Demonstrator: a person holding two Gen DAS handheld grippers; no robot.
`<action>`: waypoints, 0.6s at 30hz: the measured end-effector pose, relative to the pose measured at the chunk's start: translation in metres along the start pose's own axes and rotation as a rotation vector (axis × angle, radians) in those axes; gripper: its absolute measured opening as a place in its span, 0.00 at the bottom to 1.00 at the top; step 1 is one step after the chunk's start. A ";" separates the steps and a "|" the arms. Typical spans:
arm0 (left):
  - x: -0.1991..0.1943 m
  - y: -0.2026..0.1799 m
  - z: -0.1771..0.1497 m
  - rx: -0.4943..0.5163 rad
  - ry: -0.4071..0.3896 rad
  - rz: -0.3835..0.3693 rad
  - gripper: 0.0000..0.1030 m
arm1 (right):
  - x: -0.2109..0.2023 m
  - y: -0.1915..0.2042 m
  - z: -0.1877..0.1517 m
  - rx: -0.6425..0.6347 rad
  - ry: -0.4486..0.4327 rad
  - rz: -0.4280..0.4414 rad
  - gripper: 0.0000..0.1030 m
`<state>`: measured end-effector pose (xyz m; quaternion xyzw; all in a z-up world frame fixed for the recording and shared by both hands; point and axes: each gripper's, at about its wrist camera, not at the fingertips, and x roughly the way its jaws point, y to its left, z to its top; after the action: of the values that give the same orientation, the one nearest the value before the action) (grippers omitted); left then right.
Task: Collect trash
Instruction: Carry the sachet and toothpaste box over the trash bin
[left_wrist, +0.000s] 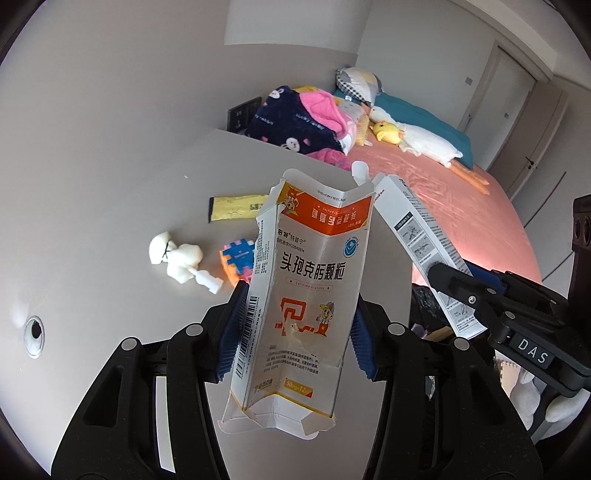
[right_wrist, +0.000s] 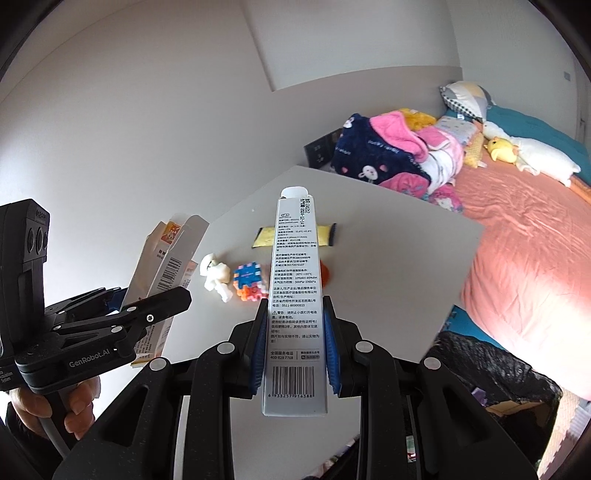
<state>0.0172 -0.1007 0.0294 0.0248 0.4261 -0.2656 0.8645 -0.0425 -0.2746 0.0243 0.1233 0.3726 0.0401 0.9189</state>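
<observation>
A flattened white and orange medicine box (left_wrist: 314, 273) stands upright between the blue pads of my left gripper (left_wrist: 299, 302), which is shut on its sides above the white table (left_wrist: 110, 206). A narrow grey-white carton (right_wrist: 293, 266) with a barcode is clamped in my right gripper (right_wrist: 295, 310). In the left wrist view the carton (left_wrist: 417, 229) and the right gripper (left_wrist: 454, 284) show at the right. The right wrist view has the left gripper (right_wrist: 147, 299) with the medicine box (right_wrist: 166, 254) at the left, a hand (right_wrist: 77, 402) below it.
On the table (right_wrist: 388, 258) lie a yellow packet (left_wrist: 236, 208), a white plush figure (left_wrist: 177, 258) and a colourful puzzle cube (left_wrist: 238, 260). A black bag (right_wrist: 480, 369) sits low right of the table. A bed (left_wrist: 443, 206) with blankets and toys lies beyond.
</observation>
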 end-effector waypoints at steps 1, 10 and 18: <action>0.002 -0.006 0.001 0.012 0.001 -0.009 0.49 | -0.005 -0.006 -0.001 0.009 -0.006 -0.010 0.27; 0.011 -0.057 0.004 0.105 0.020 -0.075 0.49 | -0.036 -0.042 -0.017 0.073 -0.037 -0.073 0.27; 0.018 -0.094 -0.001 0.159 0.043 -0.128 0.50 | -0.053 -0.070 -0.031 0.132 -0.044 -0.121 0.27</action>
<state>-0.0194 -0.1889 0.0323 0.0719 0.4230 -0.3528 0.8316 -0.1033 -0.3449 0.0208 0.1615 0.3610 -0.0430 0.9174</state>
